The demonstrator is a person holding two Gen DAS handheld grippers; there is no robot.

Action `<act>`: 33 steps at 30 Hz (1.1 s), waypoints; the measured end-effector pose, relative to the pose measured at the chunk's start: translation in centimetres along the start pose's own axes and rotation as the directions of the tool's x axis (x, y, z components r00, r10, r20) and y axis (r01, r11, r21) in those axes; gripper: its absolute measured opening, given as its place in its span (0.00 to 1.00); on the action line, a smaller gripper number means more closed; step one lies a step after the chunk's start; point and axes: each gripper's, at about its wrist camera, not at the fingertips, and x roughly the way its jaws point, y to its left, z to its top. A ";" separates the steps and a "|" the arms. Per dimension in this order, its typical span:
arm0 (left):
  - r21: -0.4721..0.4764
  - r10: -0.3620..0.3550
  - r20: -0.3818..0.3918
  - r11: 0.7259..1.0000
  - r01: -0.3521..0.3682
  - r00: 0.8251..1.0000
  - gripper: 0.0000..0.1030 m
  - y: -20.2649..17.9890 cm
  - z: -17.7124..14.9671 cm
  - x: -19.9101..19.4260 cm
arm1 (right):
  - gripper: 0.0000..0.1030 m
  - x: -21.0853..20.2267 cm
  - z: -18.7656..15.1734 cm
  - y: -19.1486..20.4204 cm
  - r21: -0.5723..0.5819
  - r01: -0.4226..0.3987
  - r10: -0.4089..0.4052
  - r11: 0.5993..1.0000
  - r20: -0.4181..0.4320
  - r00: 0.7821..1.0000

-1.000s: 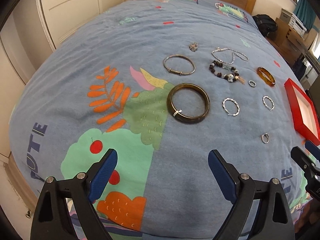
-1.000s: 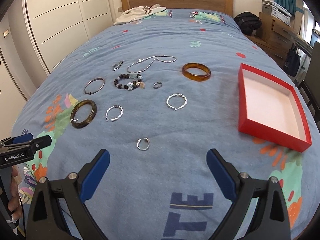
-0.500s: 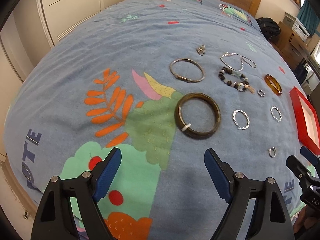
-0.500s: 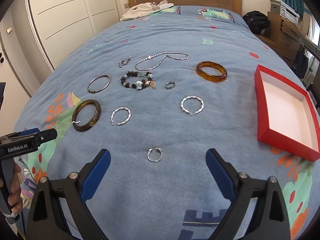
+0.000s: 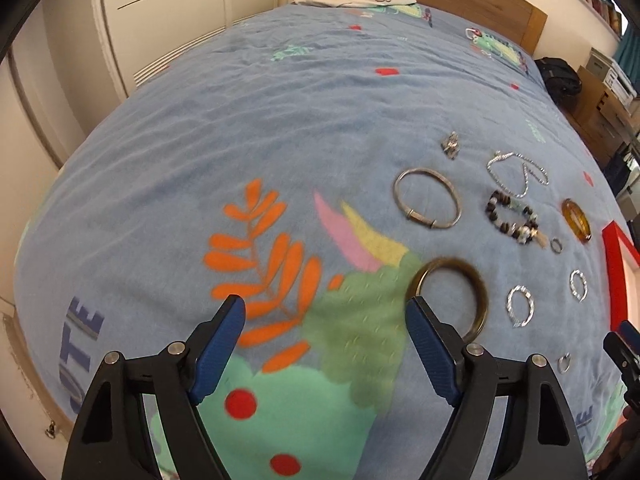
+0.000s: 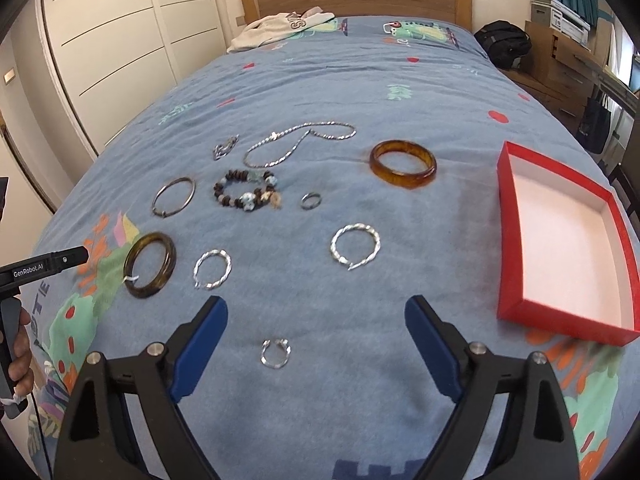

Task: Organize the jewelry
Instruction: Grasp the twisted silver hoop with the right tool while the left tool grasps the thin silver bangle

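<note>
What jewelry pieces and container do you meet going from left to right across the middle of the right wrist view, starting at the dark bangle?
dark bangle → small twisted silver hoop → larger twisted silver hoop → red box

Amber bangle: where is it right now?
In the right wrist view, the amber bangle lies flat on the bedspread, between the silver chain and the red tray, apart from both.

Black tongs [image 6: 316,312], blue ribbed pads [image 6: 200,344]
</note>
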 end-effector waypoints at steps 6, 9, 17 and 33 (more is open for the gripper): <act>0.049 -0.050 -0.016 0.998 0.051 0.999 0.71 -1.6 3.7 2.4 | 0.83 1.0 2.3 -1.7 0.019 0.012 -0.013 1.000 0.014 1.000; 0.079 -0.086 -0.032 0.993 0.088 0.996 0.71 -2.7 5.3 3.7 | 0.83 2.0 3.1 -2.3 0.028 0.013 -0.014 1.000 0.005 1.000; 0.177 -0.183 -0.075 0.965 0.194 0.980 0.67 -6.7 6.9 6.3 | 0.83 4.3 3.5 -2.8 0.032 0.005 -0.005 0.999 -0.021 1.000; 0.121 -0.157 -0.137 0.977 0.174 0.978 0.45 -5.1 8.5 10.5 | 0.82 7.5 3.9 -3.1 0.036 -0.007 0.009 0.999 -0.050 0.999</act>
